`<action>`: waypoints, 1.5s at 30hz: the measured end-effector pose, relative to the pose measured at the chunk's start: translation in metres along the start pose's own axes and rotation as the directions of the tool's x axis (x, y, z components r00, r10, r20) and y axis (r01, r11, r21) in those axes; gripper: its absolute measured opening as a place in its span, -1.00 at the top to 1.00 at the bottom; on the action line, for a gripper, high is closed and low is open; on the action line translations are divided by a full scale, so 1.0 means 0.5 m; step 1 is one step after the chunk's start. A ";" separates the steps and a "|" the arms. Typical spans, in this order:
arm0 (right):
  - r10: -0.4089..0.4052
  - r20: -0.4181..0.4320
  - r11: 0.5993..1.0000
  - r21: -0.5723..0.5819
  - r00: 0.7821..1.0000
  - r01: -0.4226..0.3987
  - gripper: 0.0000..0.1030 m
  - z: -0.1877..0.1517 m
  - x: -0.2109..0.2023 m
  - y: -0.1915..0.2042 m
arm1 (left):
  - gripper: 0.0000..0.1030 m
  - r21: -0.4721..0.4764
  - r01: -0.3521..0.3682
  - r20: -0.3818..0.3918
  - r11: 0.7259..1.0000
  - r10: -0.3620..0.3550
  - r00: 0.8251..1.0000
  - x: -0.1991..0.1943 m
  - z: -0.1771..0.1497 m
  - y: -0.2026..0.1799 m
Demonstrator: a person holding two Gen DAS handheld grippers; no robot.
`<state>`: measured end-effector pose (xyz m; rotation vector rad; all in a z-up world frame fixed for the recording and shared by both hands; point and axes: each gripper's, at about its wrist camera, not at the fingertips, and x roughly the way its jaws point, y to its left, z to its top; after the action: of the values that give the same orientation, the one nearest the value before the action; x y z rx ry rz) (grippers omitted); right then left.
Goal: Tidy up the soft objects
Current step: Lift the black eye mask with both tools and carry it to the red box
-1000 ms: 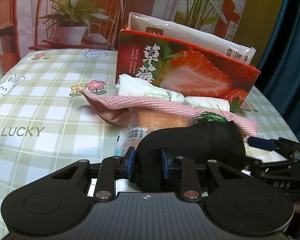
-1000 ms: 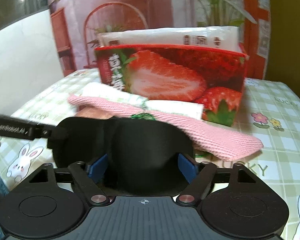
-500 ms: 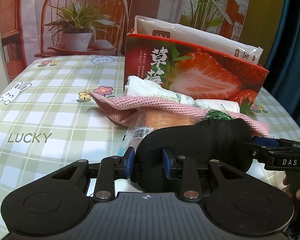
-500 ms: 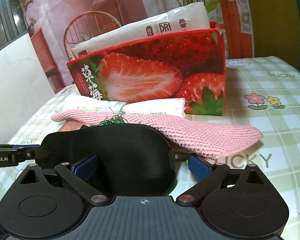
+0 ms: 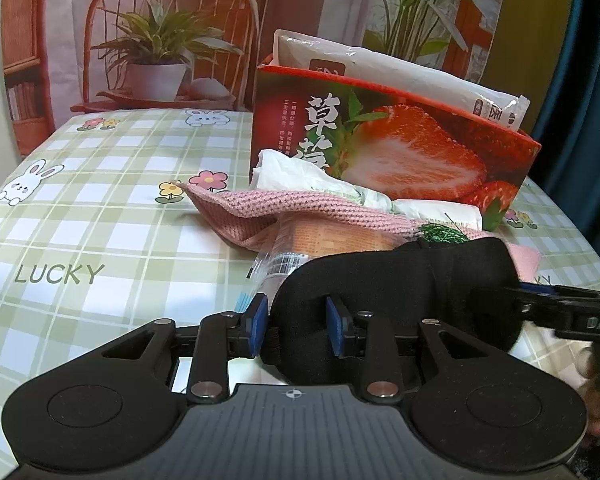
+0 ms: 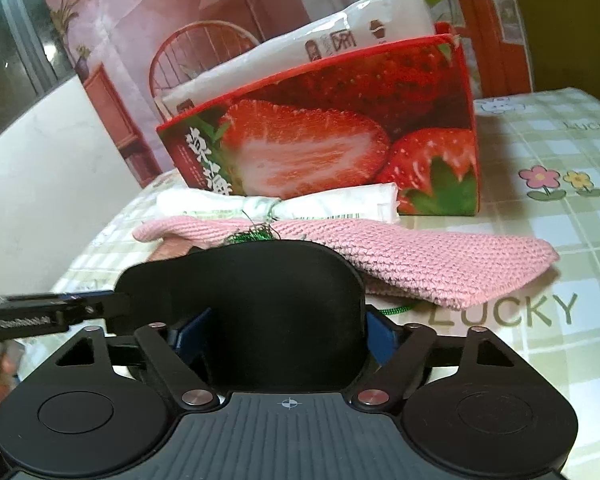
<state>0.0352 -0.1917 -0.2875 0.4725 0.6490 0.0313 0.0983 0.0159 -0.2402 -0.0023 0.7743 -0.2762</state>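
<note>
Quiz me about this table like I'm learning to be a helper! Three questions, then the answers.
1. True or false: the strawberry box is empty.
2. What is the left claw pinching? A) the pink knitted cloth B) the black eye mask C) a spoon
3. Fill in: the word printed on the tablecloth near the left claw is ____.

Key
1. False: a white packet sticks out of its top.
2. B: its blue pads squeeze one end of the mask.
3. LUCKY
</note>
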 end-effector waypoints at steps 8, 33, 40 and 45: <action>-0.033 0.094 0.999 0.012 0.995 0.032 0.22 0.014 -0.078 0.010 | 0.32 -0.020 0.003 -0.003 1.000 -0.003 1.000 -0.001 -0.001 0.003; -0.133 -0.009 0.990 -0.055 0.991 0.133 0.66 -0.010 -0.043 0.028 | -0.34 -0.176 0.042 -0.142 0.984 -0.067 0.988 -0.015 -0.025 0.050; -0.134 -0.024 0.990 -0.053 0.991 0.133 0.66 -0.014 -0.034 0.028 | -0.34 -0.155 0.079 -0.144 0.985 -0.102 0.984 0.008 -0.030 0.040; -0.133 -0.039 0.990 -0.050 0.990 0.131 0.66 -0.016 -0.030 0.027 | -0.35 -0.154 0.102 -0.117 0.983 -0.120 0.986 0.011 -0.033 0.042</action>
<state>0.0203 -0.1788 -0.2785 0.3835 0.7181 -0.0689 0.0959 0.0363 -0.2578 -0.1695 0.9208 -0.3269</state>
